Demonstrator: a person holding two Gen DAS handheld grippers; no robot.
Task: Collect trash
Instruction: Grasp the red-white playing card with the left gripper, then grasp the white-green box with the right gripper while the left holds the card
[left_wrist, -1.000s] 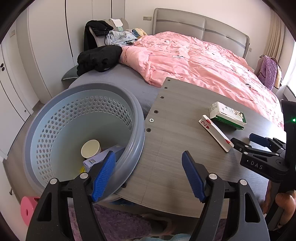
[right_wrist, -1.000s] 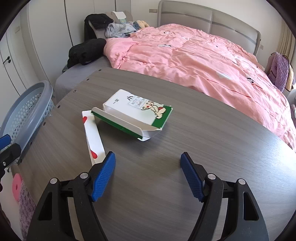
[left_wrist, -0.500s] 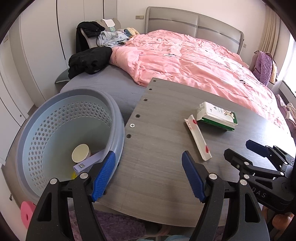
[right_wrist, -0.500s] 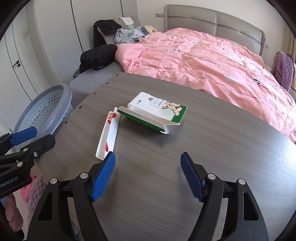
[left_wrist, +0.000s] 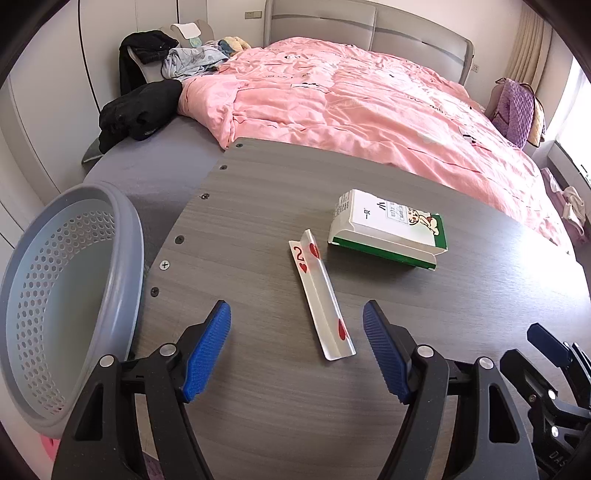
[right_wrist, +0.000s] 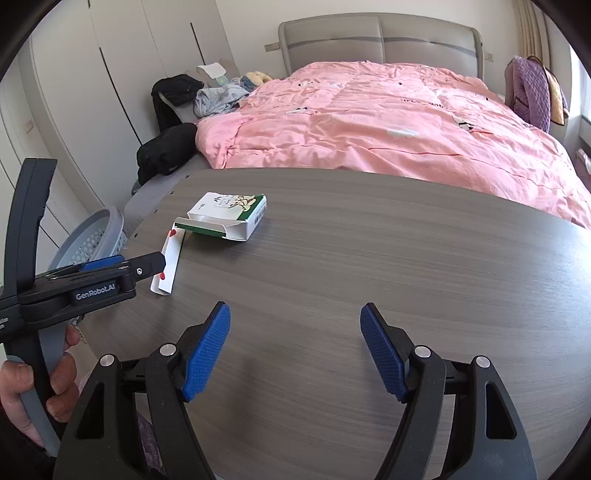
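A folded two-of-hearts playing card lies on the grey wood table, just ahead of my open, empty left gripper. A white and green carton lies flat beyond the card. The card and carton also show at the left in the right wrist view. My right gripper is open and empty over bare table, well right of both. The left gripper shows side-on there, near the card.
A grey perforated basket stands off the table's left edge, also seen in the right wrist view. A bed with a pink duvet lies behind the table. Dark clothes are piled at its left.
My left gripper has swung right from over the basket to face the card and carton. My right gripper has drawn back and right, so the card and carton sit farther left.
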